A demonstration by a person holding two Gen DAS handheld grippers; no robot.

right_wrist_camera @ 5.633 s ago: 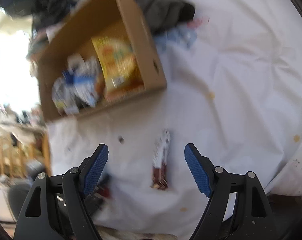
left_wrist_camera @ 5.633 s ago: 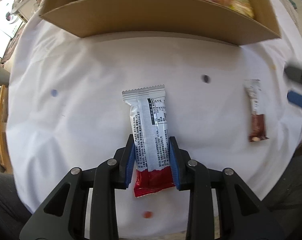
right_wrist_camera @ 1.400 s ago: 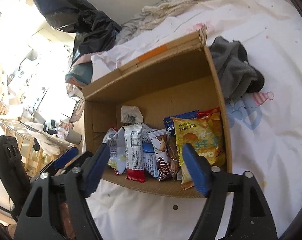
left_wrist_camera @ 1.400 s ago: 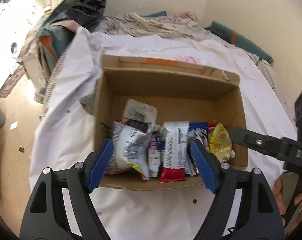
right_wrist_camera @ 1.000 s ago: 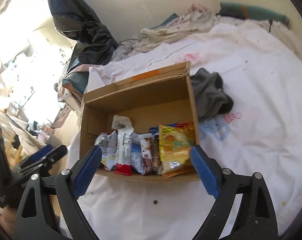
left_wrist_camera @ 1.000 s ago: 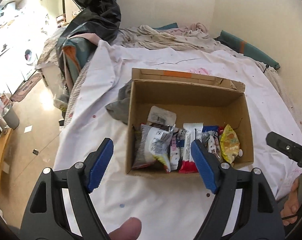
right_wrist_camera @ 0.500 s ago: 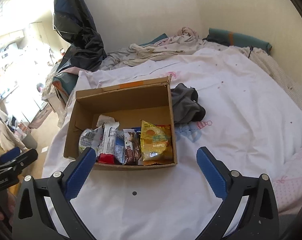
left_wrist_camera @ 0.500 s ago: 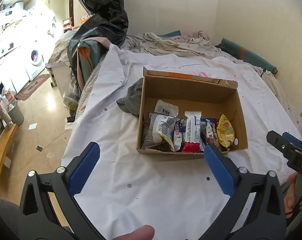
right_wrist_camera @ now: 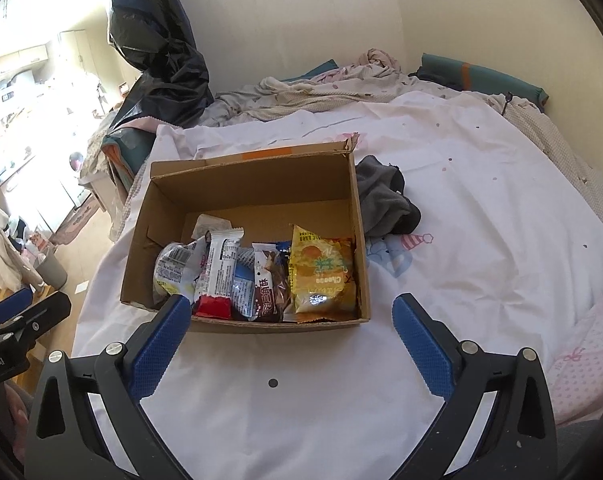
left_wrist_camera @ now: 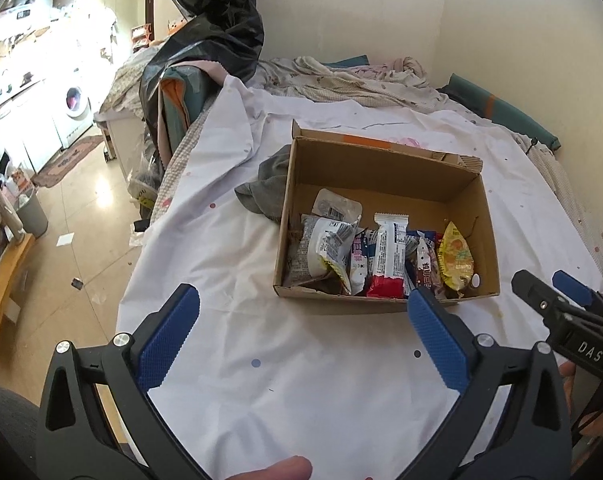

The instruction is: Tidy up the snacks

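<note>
Left gripper (left_wrist_camera: 301, 308) and right gripper (right_wrist_camera: 291, 312), having just spread wide and empty, hover before the open brown cardboard box (right_wrist_camera: 245, 326) of upright snack packets (right_wrist_camera: 221, 276)

Both wrist cams angled down over bed, set back; share cardboard box (left_wrist_camera: 385, 304) (right_wrist_camera: 245, 326), L from left.

Snack packets (right_wrist_camera: 261, 276) stand in the box (right_wrist_camera: 245, 176), cloth (right_wrist_camera: 385, 200) beside it.
</note>
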